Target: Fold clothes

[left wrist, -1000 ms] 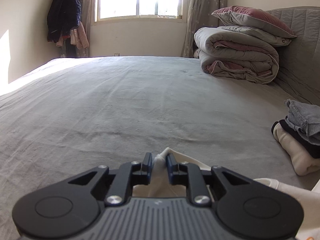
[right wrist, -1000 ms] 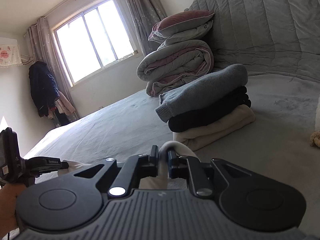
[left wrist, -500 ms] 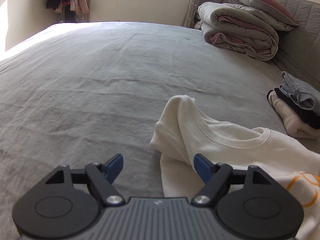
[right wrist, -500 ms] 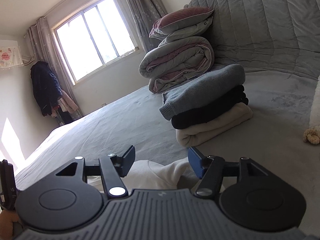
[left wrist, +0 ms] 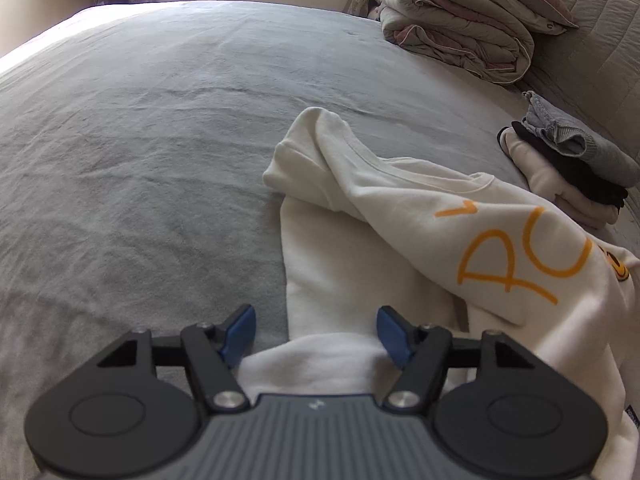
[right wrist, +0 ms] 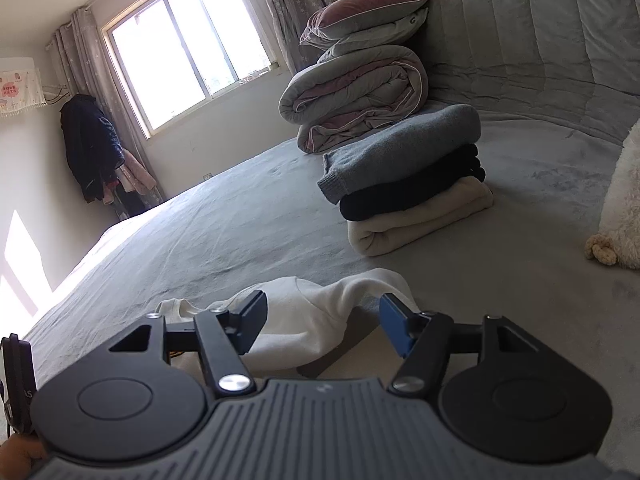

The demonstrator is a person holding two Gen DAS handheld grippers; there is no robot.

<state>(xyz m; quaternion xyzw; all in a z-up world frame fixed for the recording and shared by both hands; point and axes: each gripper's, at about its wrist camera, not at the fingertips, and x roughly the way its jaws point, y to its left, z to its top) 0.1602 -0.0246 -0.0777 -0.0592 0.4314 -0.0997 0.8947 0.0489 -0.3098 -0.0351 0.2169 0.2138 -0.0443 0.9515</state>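
Both released: your left gripper (left wrist: pixel 316 330) has just been closing over the sweatshirt (left wrist: pixel 400 216), unpinched; right gripper (right wrist: pixel 322 318) has just opened. Flatten the near sleeve first.

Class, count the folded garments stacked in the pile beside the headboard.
3, stacked: a grey sweater on top, a black garment in the middle, a cream garment at the bottom. Anything behind the pile is hidden.

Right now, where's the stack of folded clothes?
The stack of folded clothes sits on the bed right of centre in the right wrist view, in front of the rolled duvet, beyond the white sweatshirt.
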